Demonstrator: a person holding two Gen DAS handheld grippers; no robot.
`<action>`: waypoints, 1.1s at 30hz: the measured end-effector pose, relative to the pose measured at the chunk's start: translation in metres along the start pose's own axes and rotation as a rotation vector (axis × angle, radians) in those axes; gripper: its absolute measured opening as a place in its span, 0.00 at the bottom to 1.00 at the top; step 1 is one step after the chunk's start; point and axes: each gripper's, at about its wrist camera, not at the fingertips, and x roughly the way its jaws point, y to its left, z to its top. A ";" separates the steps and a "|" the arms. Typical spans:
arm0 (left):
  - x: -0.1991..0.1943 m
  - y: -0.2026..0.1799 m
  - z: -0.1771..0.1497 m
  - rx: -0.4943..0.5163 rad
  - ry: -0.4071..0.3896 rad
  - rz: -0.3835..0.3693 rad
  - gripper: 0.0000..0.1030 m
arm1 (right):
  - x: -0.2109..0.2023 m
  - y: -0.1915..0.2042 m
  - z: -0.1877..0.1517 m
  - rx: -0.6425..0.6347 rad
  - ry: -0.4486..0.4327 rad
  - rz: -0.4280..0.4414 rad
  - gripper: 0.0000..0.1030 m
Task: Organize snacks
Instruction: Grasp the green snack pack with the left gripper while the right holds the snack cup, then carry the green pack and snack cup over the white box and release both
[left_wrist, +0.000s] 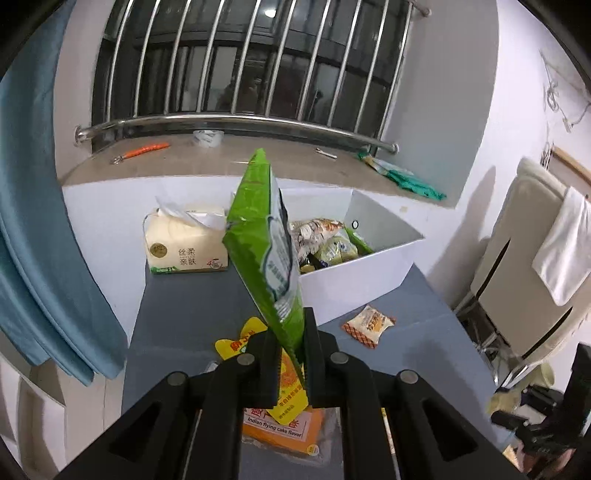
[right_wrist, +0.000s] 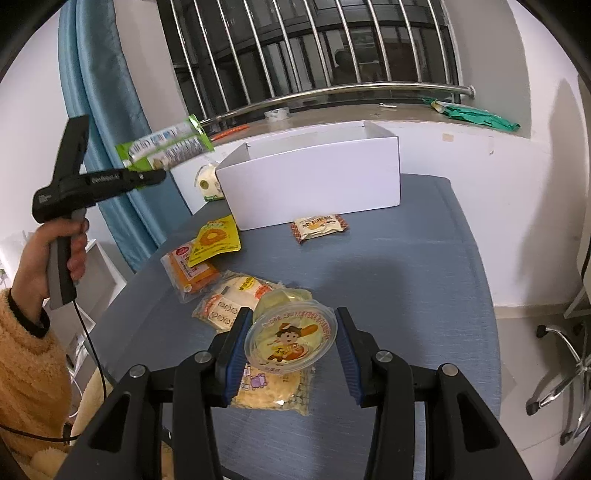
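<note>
Pinching one end of a green snack bag (left_wrist: 264, 236), the left gripper (left_wrist: 291, 354) has its jaws clamped tight; the bag's long axis runs up toward eleven o'clock, its free end above the table (right_wrist: 424, 295), short of the white box (right_wrist: 314, 181). Over at the right, the right gripper (right_wrist: 291, 350) stands partly open around a round pudding cup (right_wrist: 291, 338), lid tilted toward the camera, pads seemingly touching its rim.
</note>
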 end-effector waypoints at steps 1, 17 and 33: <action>-0.001 0.002 -0.001 -0.008 -0.004 0.002 0.09 | 0.001 0.002 0.000 -0.004 0.002 0.003 0.47; 0.012 -0.029 0.045 0.066 -0.014 -0.055 0.09 | 0.007 0.004 0.077 -0.078 -0.095 0.038 0.47; 0.122 -0.060 0.117 0.152 0.078 0.044 0.13 | 0.147 -0.074 0.270 0.102 -0.048 -0.015 0.48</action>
